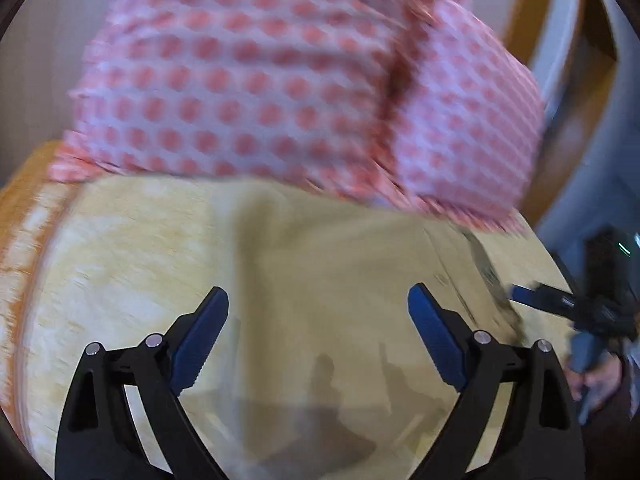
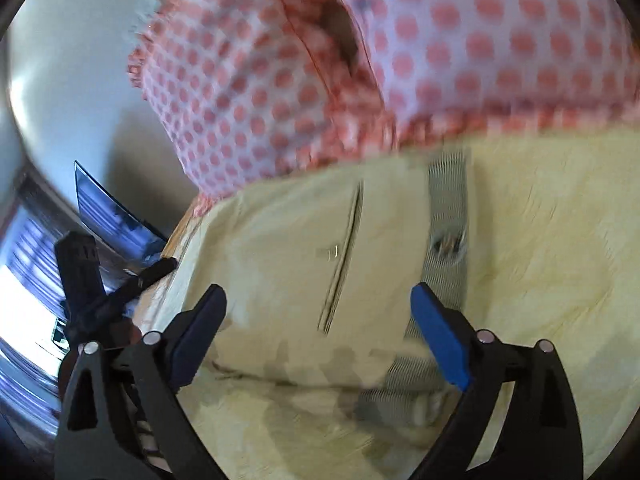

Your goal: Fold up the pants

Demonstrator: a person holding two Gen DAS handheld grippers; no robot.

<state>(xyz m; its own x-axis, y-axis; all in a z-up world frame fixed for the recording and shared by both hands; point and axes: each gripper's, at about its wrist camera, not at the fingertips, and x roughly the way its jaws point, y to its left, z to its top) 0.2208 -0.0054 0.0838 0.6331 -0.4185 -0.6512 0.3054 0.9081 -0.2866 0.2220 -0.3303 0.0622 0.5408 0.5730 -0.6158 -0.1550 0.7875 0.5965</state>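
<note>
Pale khaki pants [image 1: 340,280] lie flat on a yellow bedspread [image 1: 120,248]. In the right wrist view the pants [image 2: 280,248] show a slit pocket [image 2: 344,256] and a grey striped waistband strip [image 2: 448,216]. My left gripper [image 1: 318,336] is open and empty, just above the plain part of the pants. My right gripper [image 2: 318,332] is open and empty over the pocket area. The right gripper also shows at the right edge of the left wrist view [image 1: 560,300]. The left gripper shows at the left of the right wrist view [image 2: 132,280]. Both views are blurred.
Two pillows in a pink and white dotted cover [image 1: 280,80] lie right behind the pants, also in the right wrist view [image 2: 360,60]. A wooden headboard [image 1: 532,20] stands at the back right. A dark screen [image 2: 108,212] and bright window [image 2: 28,288] are at left.
</note>
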